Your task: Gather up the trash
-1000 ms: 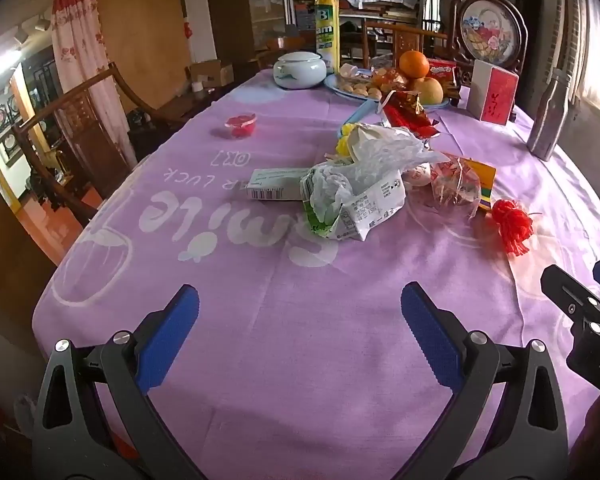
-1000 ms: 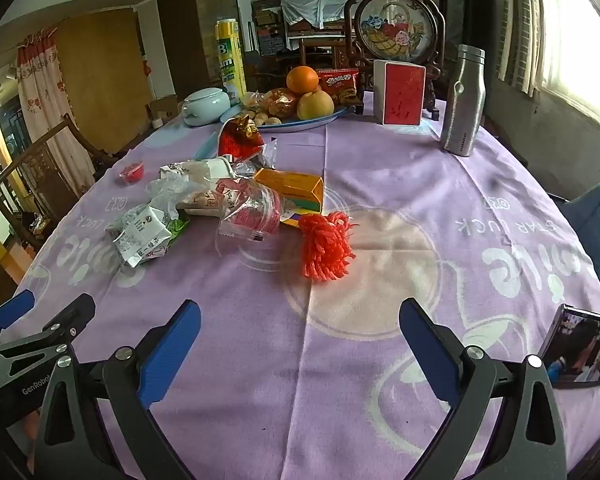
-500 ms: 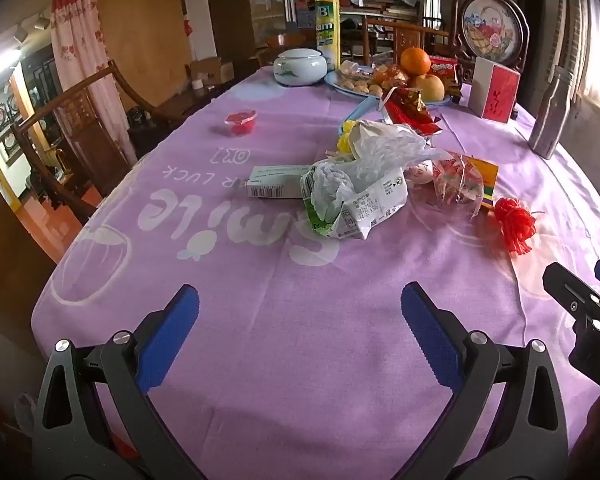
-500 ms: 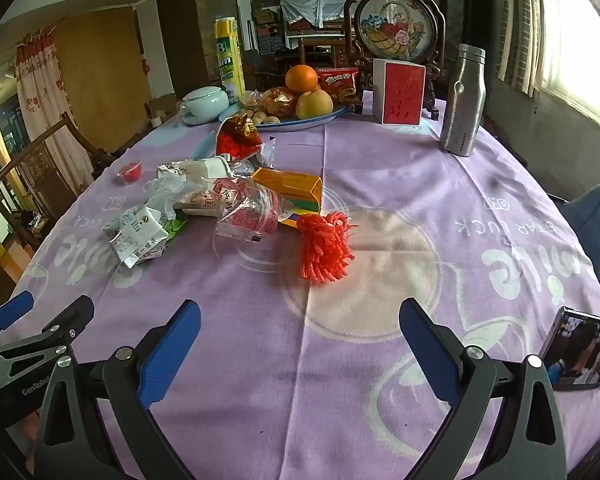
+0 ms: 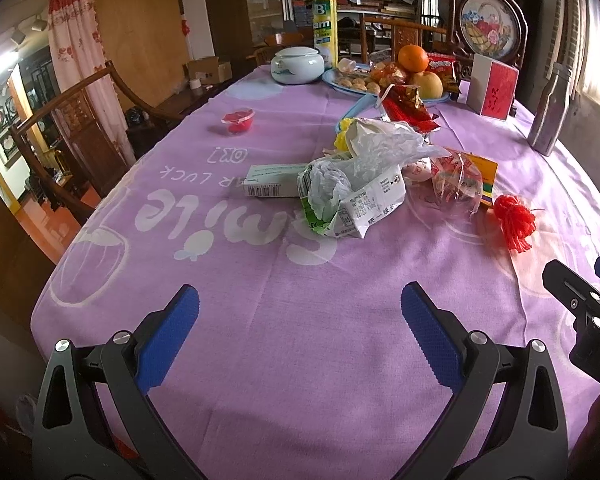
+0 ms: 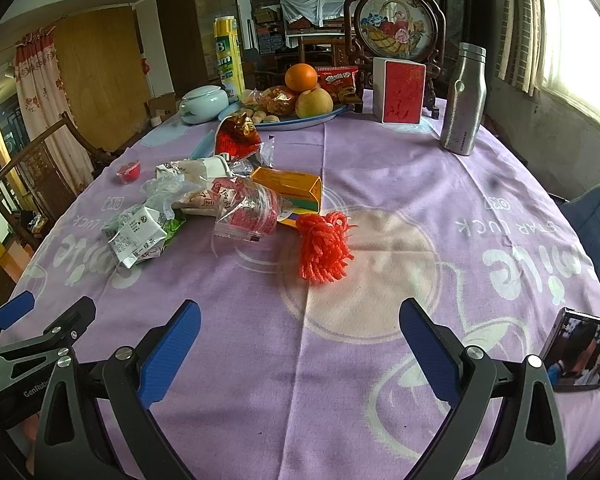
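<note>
A heap of trash lies mid-table on the purple cloth: a crushed white-and-green carton (image 5: pixel 356 208) (image 6: pixel 138 236) stuffed with clear plastic, a flat pale box (image 5: pixel 274 186), a clear wrapper with red print (image 5: pixel 456 182) (image 6: pixel 248 212), an orange box (image 6: pixel 288 190), a red snack bag (image 5: pixel 406 110) (image 6: pixel 236 140) and a red net ball (image 5: pixel 514 220) (image 6: pixel 324 246). My left gripper (image 5: pixel 300 316) is open, well short of the carton. My right gripper (image 6: pixel 300 320) is open too, just short of the net ball.
A fruit plate (image 6: pixel 296 124), a pale lidded pot (image 5: pixel 298 66), a yellow can (image 6: pixel 228 64), a red card box (image 6: pixel 400 92) and a steel bottle (image 6: pixel 464 100) stand at the far end. A small red cup (image 5: pixel 238 120) sits left. A phone (image 6: pixel 580 354) lies near right.
Both grippers have crept slightly forward towards the heap; the trash sits a little lower in each view. Both stay open and nothing on the table has moved.
</note>
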`<move>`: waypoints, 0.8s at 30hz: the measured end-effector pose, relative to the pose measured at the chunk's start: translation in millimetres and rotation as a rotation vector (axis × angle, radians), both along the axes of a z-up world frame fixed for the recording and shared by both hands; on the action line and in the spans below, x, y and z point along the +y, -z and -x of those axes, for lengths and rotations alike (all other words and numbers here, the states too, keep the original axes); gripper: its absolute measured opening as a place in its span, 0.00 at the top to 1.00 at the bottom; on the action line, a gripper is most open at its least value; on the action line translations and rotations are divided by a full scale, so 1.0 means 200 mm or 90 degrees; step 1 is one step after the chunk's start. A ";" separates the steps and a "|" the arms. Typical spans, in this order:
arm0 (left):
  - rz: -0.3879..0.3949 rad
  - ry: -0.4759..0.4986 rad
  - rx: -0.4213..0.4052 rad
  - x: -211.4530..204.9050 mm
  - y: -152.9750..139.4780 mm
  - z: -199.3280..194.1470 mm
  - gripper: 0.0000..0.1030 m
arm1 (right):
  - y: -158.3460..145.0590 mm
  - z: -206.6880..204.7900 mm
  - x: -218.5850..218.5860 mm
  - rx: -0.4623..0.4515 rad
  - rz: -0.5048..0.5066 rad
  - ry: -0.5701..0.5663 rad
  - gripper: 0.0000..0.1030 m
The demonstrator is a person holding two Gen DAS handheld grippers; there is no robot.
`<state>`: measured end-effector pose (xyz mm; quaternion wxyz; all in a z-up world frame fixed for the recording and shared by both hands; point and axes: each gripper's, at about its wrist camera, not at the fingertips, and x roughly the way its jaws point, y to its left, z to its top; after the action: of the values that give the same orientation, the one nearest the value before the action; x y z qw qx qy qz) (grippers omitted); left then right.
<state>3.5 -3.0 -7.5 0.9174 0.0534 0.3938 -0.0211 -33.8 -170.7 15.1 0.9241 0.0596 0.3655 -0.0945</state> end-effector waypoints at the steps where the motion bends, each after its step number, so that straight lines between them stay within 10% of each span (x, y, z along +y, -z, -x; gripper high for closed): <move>1: 0.000 0.002 0.001 0.00 0.00 -0.01 0.06 | 0.00 0.00 0.00 0.000 0.000 0.000 0.05; 24: 0.000 0.002 0.003 0.00 0.01 -0.01 0.06 | 0.01 0.00 0.00 0.001 -0.002 -0.001 0.05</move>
<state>5.4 -3.0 -8.6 0.9165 0.0540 0.3957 -0.0225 -33.6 -171.3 14.0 0.9238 0.0606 0.3663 -0.0934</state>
